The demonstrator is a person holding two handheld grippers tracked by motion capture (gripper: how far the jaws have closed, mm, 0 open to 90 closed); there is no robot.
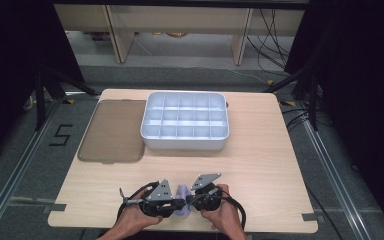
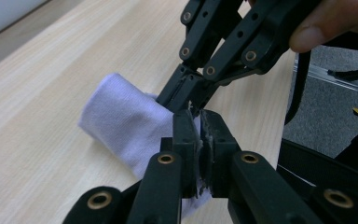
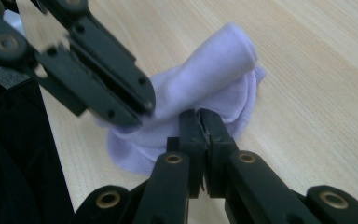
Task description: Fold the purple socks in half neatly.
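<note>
Both grippers (image 1: 176, 204) (image 1: 194, 200) pinch the lilac cloth (image 1: 183, 193) between them.

Both grippers' jaws apparently clamped.

A pale lilac sock (image 2: 121, 119), bunched up, lies on the table's near edge.

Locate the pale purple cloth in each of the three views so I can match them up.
High view: the pale purple cloth sits at bottom centre, between the left gripper and the right gripper.
Left gripper view: centre-left, on the table, running under the near fingers.
Right gripper view: centre, bunched above the near fingers.
Shared landmark: the light wooden table under the cloth.
</note>
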